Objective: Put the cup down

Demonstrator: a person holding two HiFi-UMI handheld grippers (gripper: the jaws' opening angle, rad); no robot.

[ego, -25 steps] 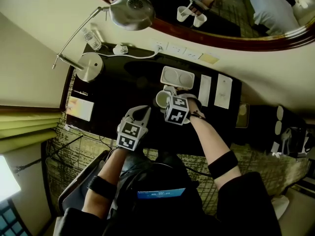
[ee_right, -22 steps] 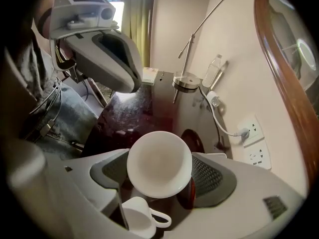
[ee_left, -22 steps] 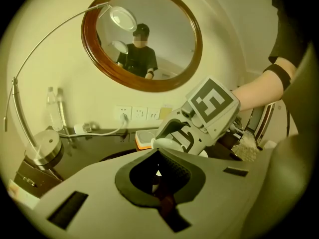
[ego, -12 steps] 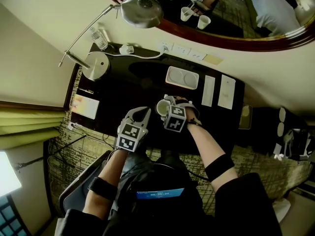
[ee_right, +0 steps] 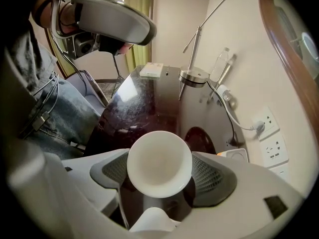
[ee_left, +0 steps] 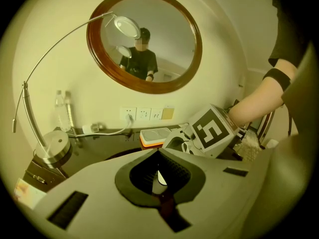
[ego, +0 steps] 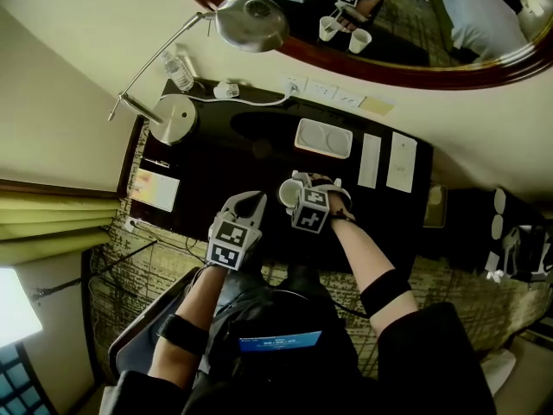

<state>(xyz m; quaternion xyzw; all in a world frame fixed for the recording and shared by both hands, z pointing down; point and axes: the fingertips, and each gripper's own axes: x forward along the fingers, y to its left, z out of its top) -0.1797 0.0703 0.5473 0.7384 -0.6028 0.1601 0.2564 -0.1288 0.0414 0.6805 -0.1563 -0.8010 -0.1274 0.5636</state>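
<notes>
The white cup point(ee_right: 159, 162) in the right tongs point(ee_right: 160, 172) looks empty.

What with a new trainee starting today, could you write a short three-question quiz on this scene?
1. True or false: the left gripper has its jaws shut with nothing between them.
2. What does the right gripper hold? A) a water bottle B) a white cup C) a lamp
3. What stands on the white tray?
Key: 1 true; 2 B; 3 nothing, both recesses are empty.
</notes>
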